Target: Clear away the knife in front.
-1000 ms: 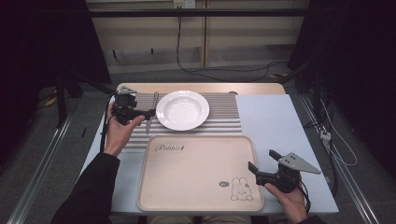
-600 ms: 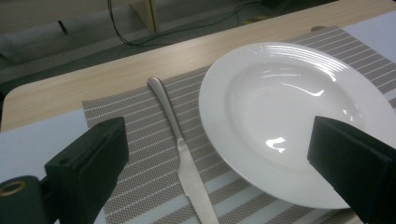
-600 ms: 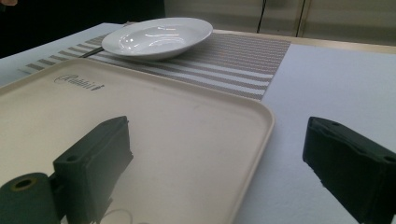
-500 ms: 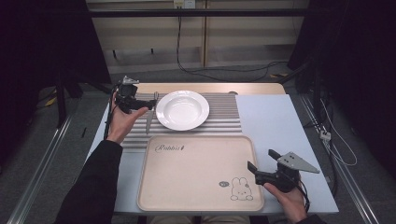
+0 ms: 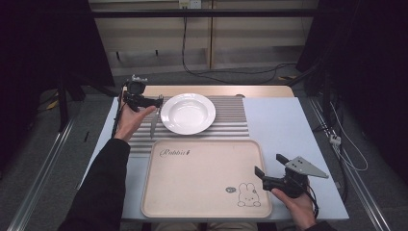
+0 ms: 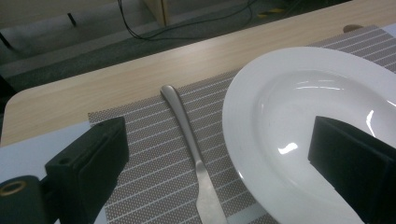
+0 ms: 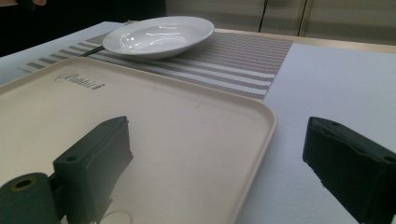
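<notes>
Between left gripper's (image 6: 210,163) spread jaws, knife (image 6: 191,140) on placemat (image 6: 144,158), untouched

I see matte black blocky jaws on both grippers; right gripper (image 5: 265,177) carries a grey three-cornered plate, left gripper (image 5: 159,99) trails a cable; black sleeve.

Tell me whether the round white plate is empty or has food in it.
Empty: the round white plate shows only bare glossy white inside, in every view.

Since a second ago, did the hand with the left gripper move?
Yes. In the high view the left gripper has shifted toward the white plate and farther up the table, its fingers just opening, empty, over the knife.
</notes>
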A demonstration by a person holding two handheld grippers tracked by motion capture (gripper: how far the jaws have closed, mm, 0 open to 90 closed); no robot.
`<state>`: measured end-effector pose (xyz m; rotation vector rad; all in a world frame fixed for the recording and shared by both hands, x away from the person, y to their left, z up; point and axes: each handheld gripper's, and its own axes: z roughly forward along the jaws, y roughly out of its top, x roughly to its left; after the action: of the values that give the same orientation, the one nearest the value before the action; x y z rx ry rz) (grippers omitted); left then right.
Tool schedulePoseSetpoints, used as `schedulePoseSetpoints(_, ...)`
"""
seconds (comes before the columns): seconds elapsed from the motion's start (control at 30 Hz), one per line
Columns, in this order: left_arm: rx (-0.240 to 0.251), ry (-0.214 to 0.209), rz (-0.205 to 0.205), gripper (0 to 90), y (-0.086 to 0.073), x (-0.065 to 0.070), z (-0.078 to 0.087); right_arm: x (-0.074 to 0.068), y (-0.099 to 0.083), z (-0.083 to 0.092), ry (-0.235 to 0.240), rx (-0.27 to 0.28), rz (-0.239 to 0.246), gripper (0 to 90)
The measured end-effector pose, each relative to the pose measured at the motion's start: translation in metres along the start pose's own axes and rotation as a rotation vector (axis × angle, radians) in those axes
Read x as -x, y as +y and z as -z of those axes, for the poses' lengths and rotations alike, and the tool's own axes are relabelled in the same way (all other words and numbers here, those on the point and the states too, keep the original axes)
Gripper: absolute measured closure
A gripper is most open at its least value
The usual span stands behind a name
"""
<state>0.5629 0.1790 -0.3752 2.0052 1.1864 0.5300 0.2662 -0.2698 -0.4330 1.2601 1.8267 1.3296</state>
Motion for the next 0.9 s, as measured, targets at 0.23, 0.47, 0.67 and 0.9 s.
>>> schedulePoseSetpoints(0.23, -0.067, 0.008, 0.036, 8.7, -0.005, -0.01, -0.023, 0.0, 0.0, 0.001, -0.005, 0.0, -0.002, 7.5)
schedulePoseSetpoints(0.47, -0.097, -0.01, 0.092, 13.4, -0.007, -0.027, -0.038, 0.001, -0.001, 0.001, -0.007, -0.001, -0.007, 7.5)
schedulePoseSetpoints(0.67, -0.11, -0.006, 0.085, 17.1, -0.01, -0.027, -0.044, 0.002, -0.001, 0.001, 0.0, -0.003, -0.013, 7.5)
schedulePoseSetpoints(0.9, -0.146, 0.018, 0.081, 27.0, -0.015, -0.028, -0.06, 0.005, -0.002, -0.002, 0.004, -0.009, -0.02, 7.5)
